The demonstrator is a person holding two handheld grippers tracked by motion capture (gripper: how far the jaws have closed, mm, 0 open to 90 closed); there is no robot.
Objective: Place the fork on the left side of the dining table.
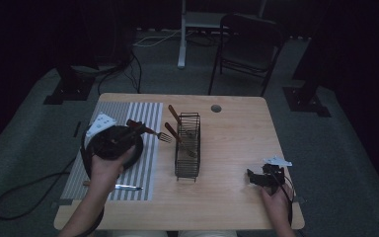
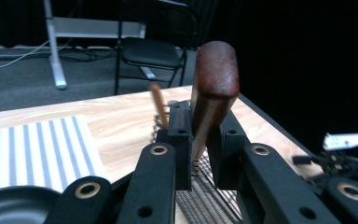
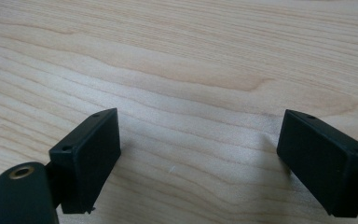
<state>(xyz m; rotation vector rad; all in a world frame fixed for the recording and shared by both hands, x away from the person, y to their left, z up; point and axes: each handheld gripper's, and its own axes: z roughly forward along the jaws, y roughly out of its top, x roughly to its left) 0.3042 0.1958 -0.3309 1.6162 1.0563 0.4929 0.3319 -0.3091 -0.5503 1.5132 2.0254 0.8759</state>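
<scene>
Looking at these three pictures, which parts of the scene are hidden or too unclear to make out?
- Fork: in the left gripper view the left gripper clamps its wooden handle and hides the tines.
- Wire rack: in the high view it is dim and small, so what kind of utensils stand in it is unclear.
- Black plate: in the high view the hand and gripper cover much of it.
- Right gripper: its view shows open jaws over bare table.

My wooden table [image 1: 237, 148] carries a grey striped mat [image 1: 138, 148] on its left part, a wire basket [image 1: 187, 163] near the middle, and my right gripper [image 1: 262, 178] resting near the front right corner.
</scene>
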